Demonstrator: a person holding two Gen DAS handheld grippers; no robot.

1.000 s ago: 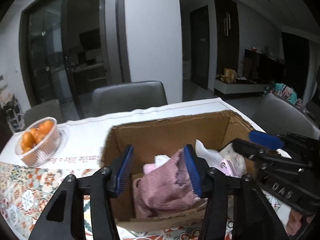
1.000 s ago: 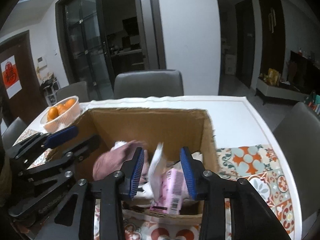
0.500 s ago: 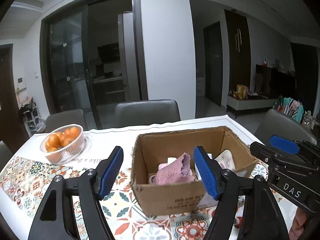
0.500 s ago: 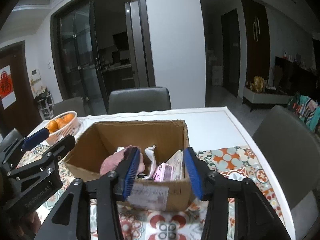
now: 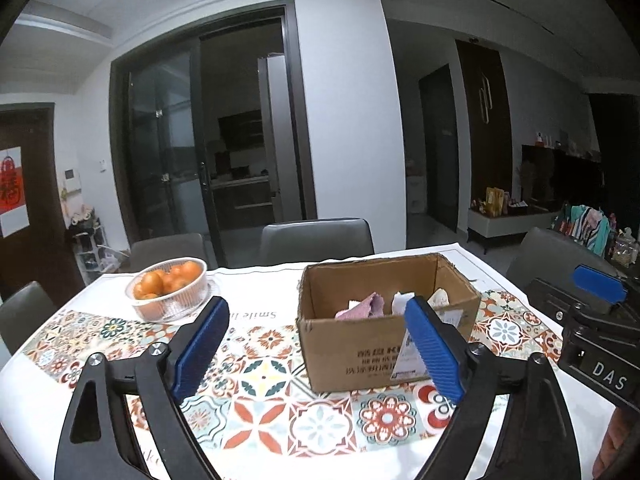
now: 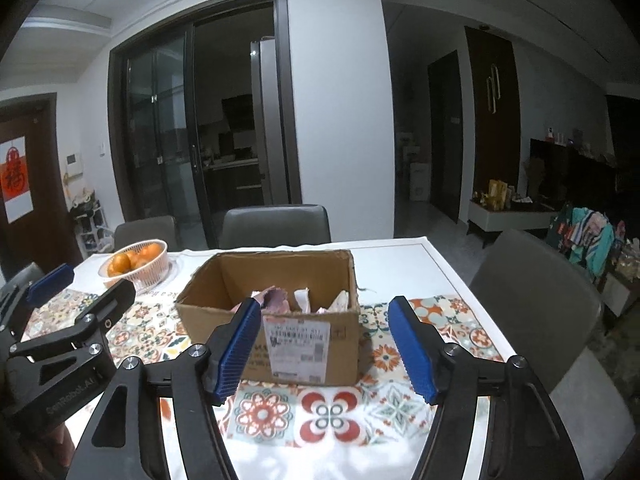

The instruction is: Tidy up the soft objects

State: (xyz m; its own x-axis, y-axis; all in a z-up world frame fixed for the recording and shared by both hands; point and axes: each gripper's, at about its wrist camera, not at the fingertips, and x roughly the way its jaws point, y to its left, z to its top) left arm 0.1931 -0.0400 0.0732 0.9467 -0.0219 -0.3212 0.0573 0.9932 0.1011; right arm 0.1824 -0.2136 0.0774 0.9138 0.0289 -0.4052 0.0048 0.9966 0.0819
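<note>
Pink cloth point(image 5: 362, 309), white soft packs point(image 5: 403, 303) inside open cardboard box point(image 5: 352, 354)

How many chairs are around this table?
4 show. One chair stands at the far side behind the cardboard box, a second left of it behind the fruit bowl, a third on the right, a fourth at the left edge. Nearer ones may be hidden.

Cardboard box point(image 5: 360, 344): near wall hides the lower parts of the pink cloth point(image 5: 362, 309) and white items point(image 6: 303, 299); what they are cannot be told. Printing on the box label point(image 6: 299, 340) too small to read. Right claw point(image 5: 596, 284): cut off by the left view's right edge. Left claw point(image 6: 52, 280): cut off by the right view's left edge. Table point(image 5: 256, 412): near edge out of frame.
</note>
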